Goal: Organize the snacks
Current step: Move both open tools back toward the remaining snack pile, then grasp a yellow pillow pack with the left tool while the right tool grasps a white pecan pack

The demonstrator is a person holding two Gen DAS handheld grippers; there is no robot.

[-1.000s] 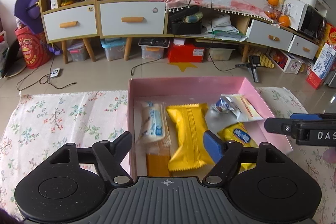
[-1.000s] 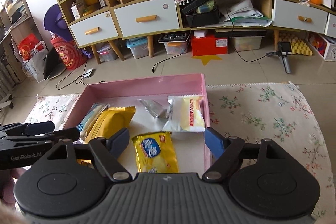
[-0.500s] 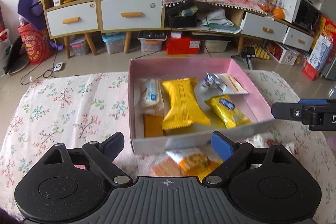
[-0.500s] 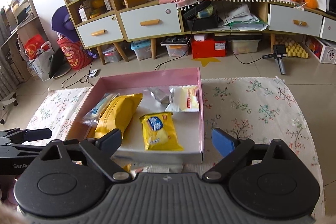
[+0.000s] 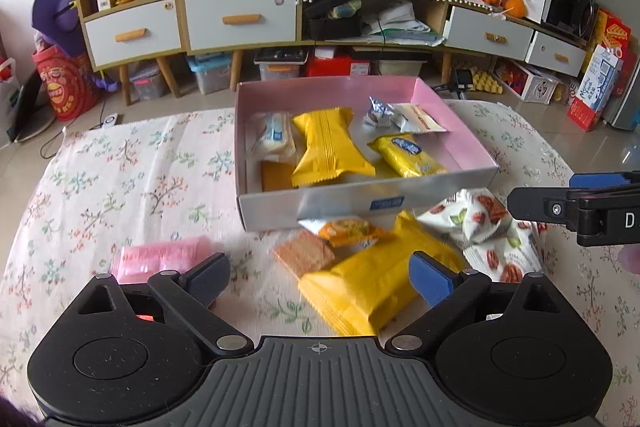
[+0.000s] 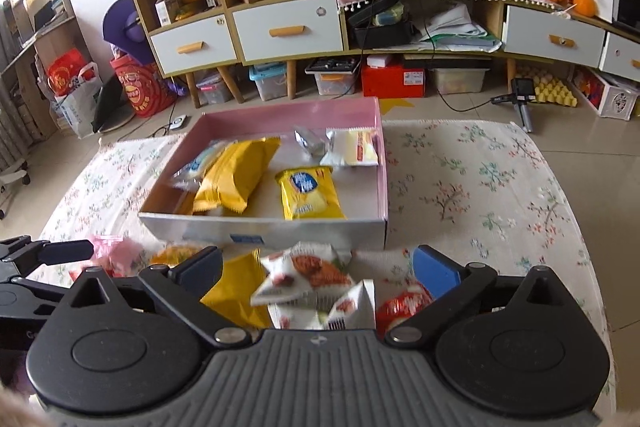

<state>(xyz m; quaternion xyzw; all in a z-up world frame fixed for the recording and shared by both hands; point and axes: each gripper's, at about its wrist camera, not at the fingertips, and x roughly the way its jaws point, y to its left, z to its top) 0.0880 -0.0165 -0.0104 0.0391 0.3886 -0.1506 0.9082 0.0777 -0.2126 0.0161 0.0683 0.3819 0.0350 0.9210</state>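
Both grippers have pulled back from the pink box (image 5: 456, 115) over the last second, and a cluster of loose snacks that was hidden under them now shows on the flowered cloth (image 5: 132, 179) in front of the box's near wall. The left gripper (image 5: 318, 277) has just been opening its jaws; they stand released and wide, with nothing pressed between the pads, though a large yellow packet (image 5: 360, 291) lies on the cloth between them. The right gripper (image 6: 316, 269) has likewise just been opening and grips nothing; below it lie white nut-print packets (image 6: 308, 275) and a red wrapper (image 6: 404, 305).

In the left wrist view, the box sits at 12 o'clock from the gripper and holds at least 6 snacks, among them a long yellow pack (image 5: 328, 147) and a yellow-and-blue pack (image 5: 408, 155). Outside it, a wafer (image 5: 304, 253) and a small orange packet (image 5: 348, 229) lie at 12 o'clock just before the box wall, and a pink packet (image 5: 160, 259) lies at 10 o'clock.

So the last deposits look finished, with both tools free. By my judgement the task is roughly half done: the loose pile is the next source, and the large yellow packet is the nearest pick for the left gripper.
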